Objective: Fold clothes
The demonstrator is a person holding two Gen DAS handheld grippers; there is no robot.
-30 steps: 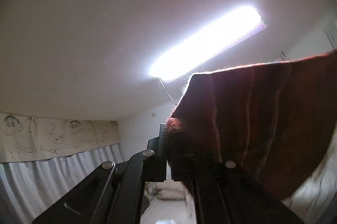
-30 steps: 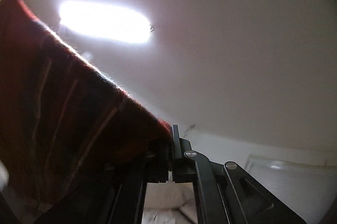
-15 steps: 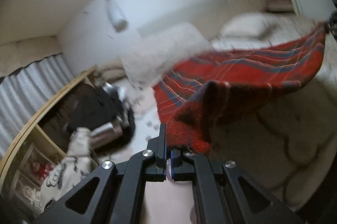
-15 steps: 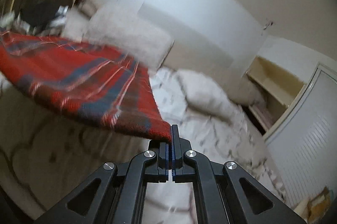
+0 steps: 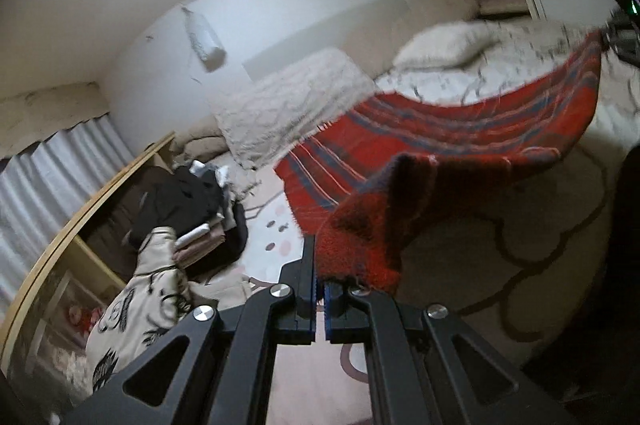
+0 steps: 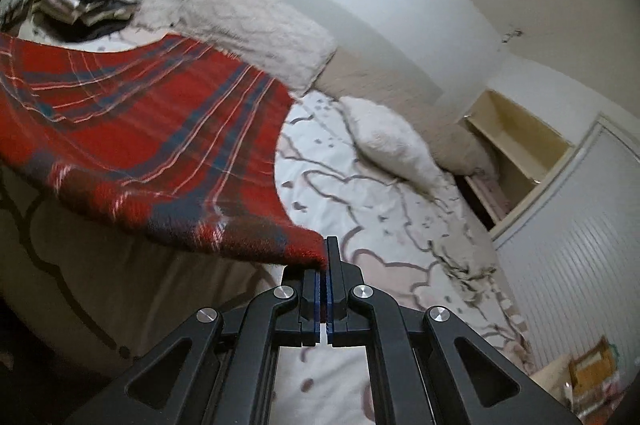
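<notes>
A red plaid woollen cloth [image 5: 460, 141] hangs stretched in the air above the bed, sagging in the middle. My left gripper [image 5: 319, 267] is shut on one bunched corner of it. My right gripper [image 6: 325, 261] is shut on the opposite corner, and the plaid cloth [image 6: 140, 129] spreads away to its left. The far edge of the cloth floats over the bedding. The other gripper shows only as a dark blurred shape at the far right edge of the left wrist view.
Below lies a bed with a white patterned cover [image 6: 360, 193], a quilted pillow [image 5: 288, 105] and a smaller pillow [image 6: 392, 141] by the wall. A pile of folded clothes [image 5: 196, 209] and a cream printed garment [image 5: 140, 301] sit by a wooden shelf [image 5: 80, 209].
One second ago both grippers pointed at the ceiling lamp with the cloth raised. They have swung down toward the bed, and the cloth now billows out flat over it.
</notes>
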